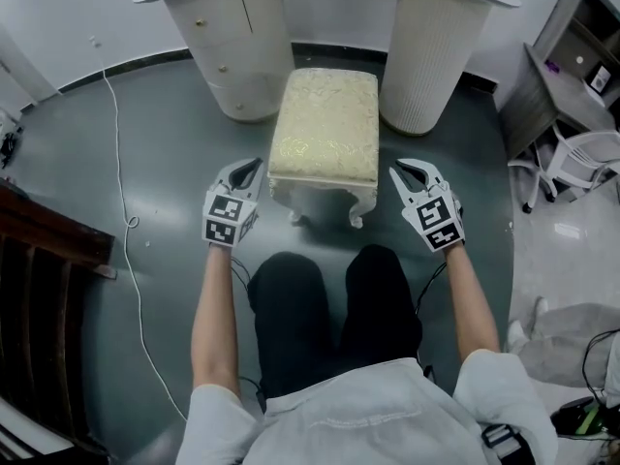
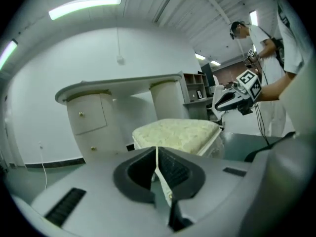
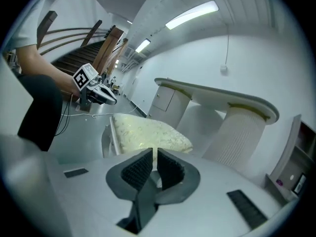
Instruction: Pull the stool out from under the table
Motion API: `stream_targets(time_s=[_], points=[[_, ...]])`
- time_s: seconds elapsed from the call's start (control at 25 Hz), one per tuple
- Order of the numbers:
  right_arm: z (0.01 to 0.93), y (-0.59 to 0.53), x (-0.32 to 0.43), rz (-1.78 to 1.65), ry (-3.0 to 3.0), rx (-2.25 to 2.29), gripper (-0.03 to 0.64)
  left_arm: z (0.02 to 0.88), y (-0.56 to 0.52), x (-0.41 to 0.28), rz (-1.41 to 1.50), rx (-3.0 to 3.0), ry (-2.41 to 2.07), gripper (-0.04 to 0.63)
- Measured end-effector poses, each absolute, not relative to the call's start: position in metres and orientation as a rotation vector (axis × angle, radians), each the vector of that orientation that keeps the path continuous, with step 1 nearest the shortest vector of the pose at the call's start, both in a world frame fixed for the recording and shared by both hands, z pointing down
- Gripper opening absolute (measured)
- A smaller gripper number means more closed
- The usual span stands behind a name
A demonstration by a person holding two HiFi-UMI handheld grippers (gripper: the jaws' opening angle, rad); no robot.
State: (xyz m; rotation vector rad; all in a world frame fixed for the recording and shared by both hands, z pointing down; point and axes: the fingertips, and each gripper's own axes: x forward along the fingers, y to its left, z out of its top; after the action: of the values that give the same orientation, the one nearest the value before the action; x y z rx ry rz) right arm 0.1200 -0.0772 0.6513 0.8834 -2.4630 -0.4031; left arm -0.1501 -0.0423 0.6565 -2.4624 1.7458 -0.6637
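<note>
A cream upholstered stool [image 1: 325,124] with white curved legs stands on the grey floor, its far end between the two pedestals of the white table [image 1: 242,56]. My left gripper [image 1: 254,166] hovers beside the stool's near left corner, apart from it, jaws shut on nothing. At the near right corner my right gripper [image 1: 399,170] is also off the stool, with only a thin slit between its pads and nothing in it. The left gripper view shows the closed left gripper [image 2: 157,149] before the stool [image 2: 175,132]. The right gripper view shows the right gripper [image 3: 154,152] and the stool [image 3: 145,132].
The person's dark-trousered legs [image 1: 329,308] are just behind the stool. A white cable [image 1: 121,182] trails over the floor at left, near dark wooden stairs [image 1: 48,250]. A grey shelf unit [image 1: 572,56] and a white chair [image 1: 581,158] stand at right.
</note>
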Motion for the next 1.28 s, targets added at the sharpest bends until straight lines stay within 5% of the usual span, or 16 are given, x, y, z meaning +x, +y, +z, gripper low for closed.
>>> stream_targets(time_s=[1.0,1.28], points=[[0.457,-0.137,0.073,-0.467,-2.589,1.167,0.015,0.463,-0.114,-0.126,-0.448,-2.413,1.463,0.023],[0.316,-0.147,0.079,-0.415,-2.561,1.151,0.015,0.332,-0.125,-0.120,-0.437,-2.445,1.476,0.023]])
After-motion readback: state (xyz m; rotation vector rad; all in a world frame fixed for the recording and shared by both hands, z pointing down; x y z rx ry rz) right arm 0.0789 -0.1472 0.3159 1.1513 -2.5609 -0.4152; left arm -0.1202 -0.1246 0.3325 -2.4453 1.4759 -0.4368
